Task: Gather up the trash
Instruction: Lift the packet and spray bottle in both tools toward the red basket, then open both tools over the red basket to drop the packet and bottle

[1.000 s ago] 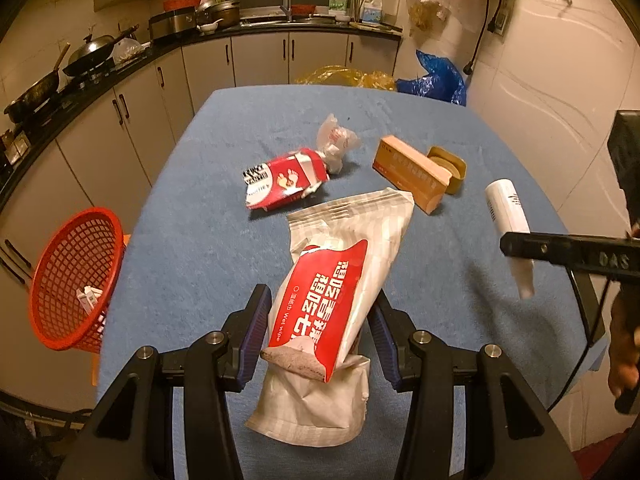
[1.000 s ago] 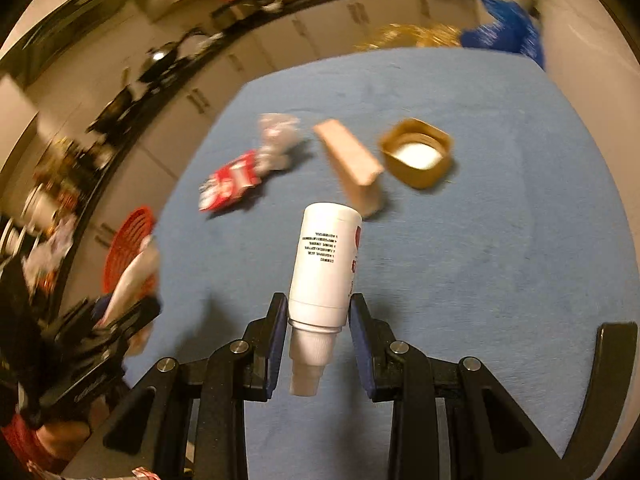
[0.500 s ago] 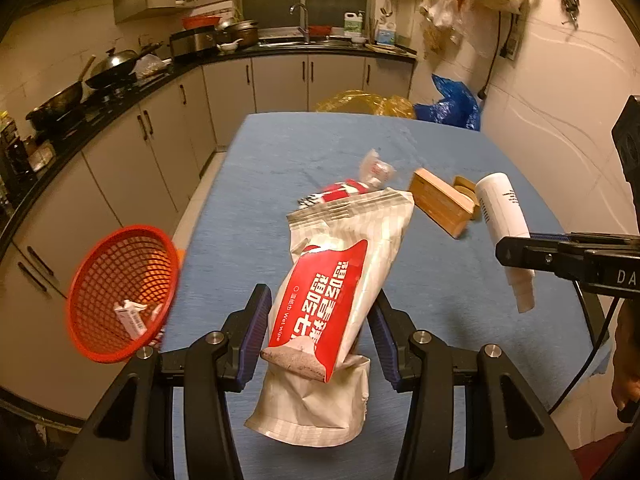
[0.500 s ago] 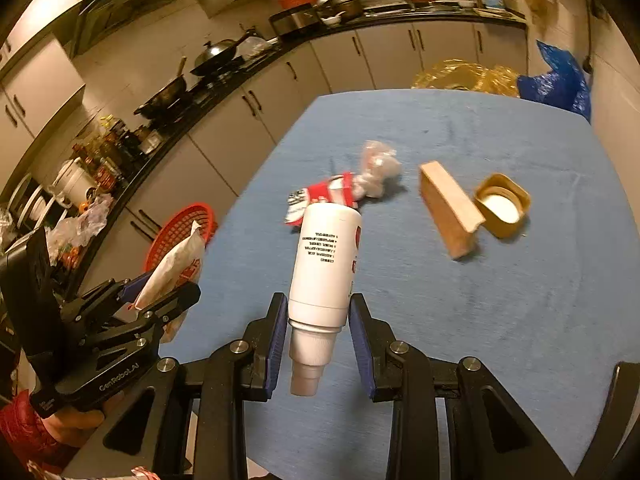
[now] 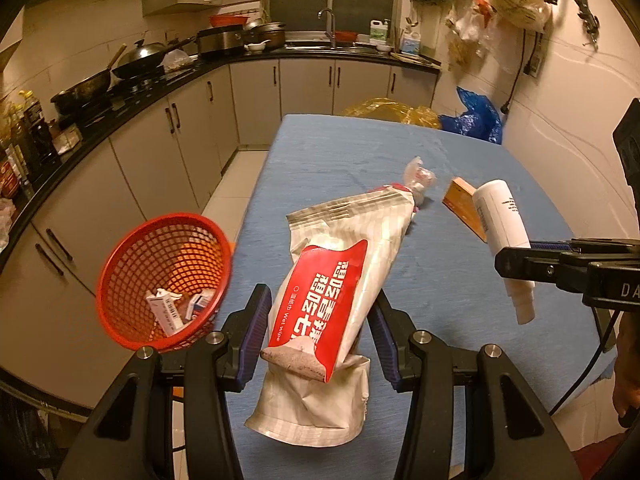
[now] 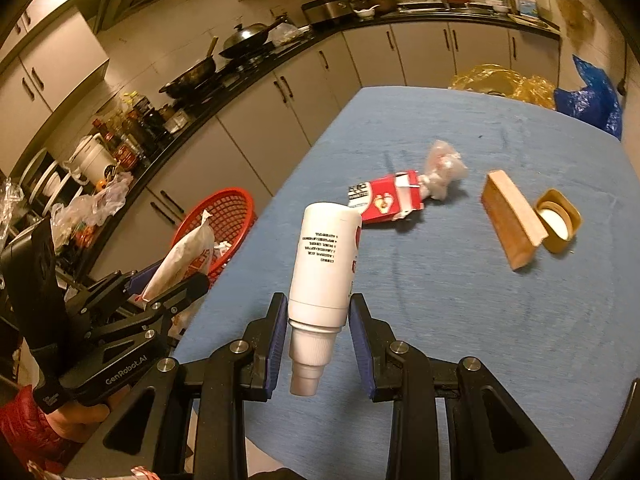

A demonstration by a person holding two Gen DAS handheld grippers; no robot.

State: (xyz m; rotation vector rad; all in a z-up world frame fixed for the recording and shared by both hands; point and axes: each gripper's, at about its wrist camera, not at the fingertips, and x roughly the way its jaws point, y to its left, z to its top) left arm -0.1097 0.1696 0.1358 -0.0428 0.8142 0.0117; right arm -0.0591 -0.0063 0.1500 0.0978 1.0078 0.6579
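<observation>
My left gripper (image 5: 320,330) is shut on a red and white wet-wipe pack (image 5: 336,284), held in the air over the blue table's left edge. My right gripper (image 6: 318,334) is shut on a white bottle (image 6: 326,264), cap end toward the camera. In the right wrist view the left gripper (image 6: 172,284) with the pack (image 6: 184,252) hangs beside the red mesh basket (image 6: 224,216). That basket (image 5: 168,276) stands off the table's left side and holds small boxes. In the left wrist view the right gripper (image 5: 516,270) grips the bottle (image 5: 500,224) at the right.
On the blue table (image 6: 500,300) lie a crushed red carton (image 6: 386,200), a crumpled clear wrapper (image 6: 442,166), a tan box (image 6: 512,220) and a small gold tub (image 6: 558,220). Cabinets and a cluttered counter (image 5: 120,80) run along the left. Yellow and blue bags (image 5: 476,116) sit beyond the far edge.
Both grippers have moved left and up with their loads. The red basket has come closer in both views, and the table items now sit farther right.
</observation>
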